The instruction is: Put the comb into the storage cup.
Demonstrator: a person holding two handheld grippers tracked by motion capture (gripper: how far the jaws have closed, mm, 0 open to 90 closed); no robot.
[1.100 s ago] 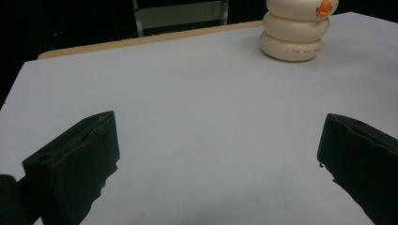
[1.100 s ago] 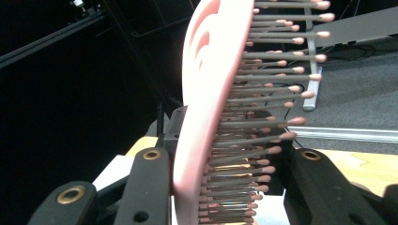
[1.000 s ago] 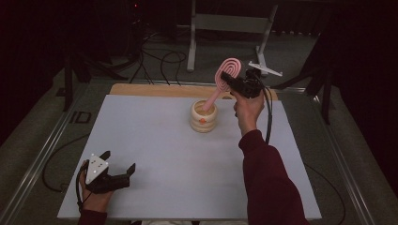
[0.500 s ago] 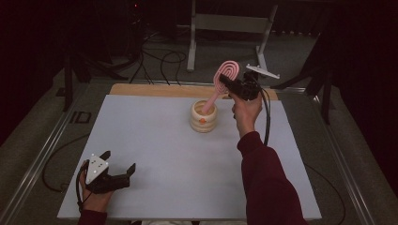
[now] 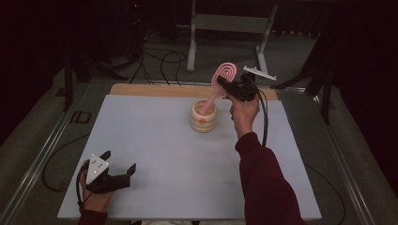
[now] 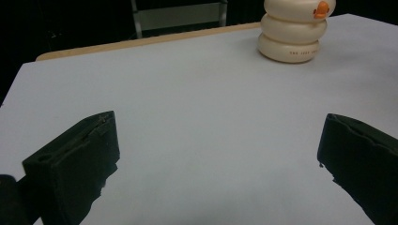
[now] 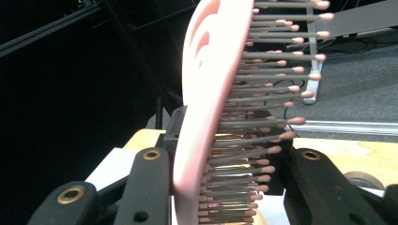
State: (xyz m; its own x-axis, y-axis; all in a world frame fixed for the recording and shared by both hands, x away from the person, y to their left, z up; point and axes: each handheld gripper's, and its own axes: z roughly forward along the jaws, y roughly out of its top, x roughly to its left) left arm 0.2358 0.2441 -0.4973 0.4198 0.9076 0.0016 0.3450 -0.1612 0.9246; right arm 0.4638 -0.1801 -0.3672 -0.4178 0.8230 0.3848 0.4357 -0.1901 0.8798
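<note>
My right gripper is clamped on the head of the pink hairbrush, one jaw against the smooth back and the other among the bristles, as the right gripper view shows close up; this is as tight as those jaws go, so the grip looks firm. The brush stands tilted, its head up and to the right, its handle slanting down to the left into the mouth of the cream ringed holder, which sits at the far middle of the white table, near the wooden strip along the far edge. I judge the step in hand to be the passage of the brush through the holder's mouth, either seating it or drawing it out; from this moment alone I cannot tell which. Either way, the next move calls for travel along the line of the handle, so that it does not lever the light holder over. My right forearm reaches far across the table, hand raised above the holder, wrist bent so the gripper points left. My left gripper rests at the near left corner, jaws wide apart with nothing between them, facing the holder across bare table.
</note>
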